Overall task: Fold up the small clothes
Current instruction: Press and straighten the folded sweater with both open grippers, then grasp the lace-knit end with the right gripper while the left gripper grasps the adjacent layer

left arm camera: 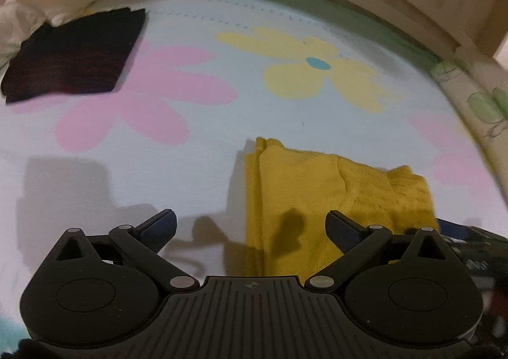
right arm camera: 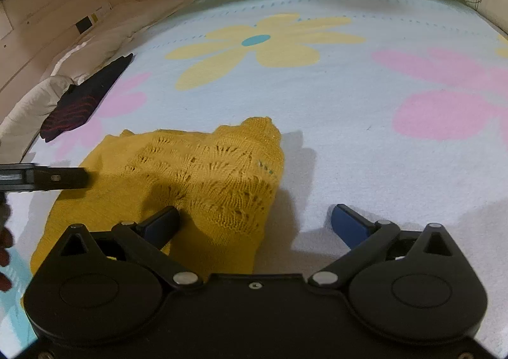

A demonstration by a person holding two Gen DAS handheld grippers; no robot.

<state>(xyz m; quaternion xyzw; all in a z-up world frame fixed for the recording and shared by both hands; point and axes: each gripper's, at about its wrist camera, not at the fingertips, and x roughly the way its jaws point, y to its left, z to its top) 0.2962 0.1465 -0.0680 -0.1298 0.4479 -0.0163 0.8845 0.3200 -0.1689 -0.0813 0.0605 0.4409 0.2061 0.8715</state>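
On the flowered bedspread [right arm camera: 333,143], just this side of its big yellow flower [right arm camera: 263,41], your yellow knit garment [right arm camera: 190,174] lies in a rough, partly folded heap, lace-patterned panel uppermost and one corner humped up toward the flower. Your left tongs [left arm camera: 250,225] hang above the garment's plainer side, spread wide, with nothing between the fingers; one fingertip sits over bare bedspread, the other over yellow cloth. Your right tongs [right arm camera: 254,219] are just as wide and just as empty, straddling the garment's opposite edge: the dark finger [right arm camera: 162,222] is over the knit, the blue finger [right arm camera: 349,222] over the bedspread beside it. In the right wrist view, the left tongs show as a dark bar reaching in over the garment's far side from the flower's left.

A dark, red-striped piece [left arm camera: 73,54] lies flat and squared well away from the yellow flower, up by the pale pillows [right arm camera: 95,50], apparently a finished fold parked out of the working space. With both sets of tongs wide and placed at opposite edges, you seem to be between grips. The garment looks only part folded, so the bundle likely needs another fold or some smoothing.
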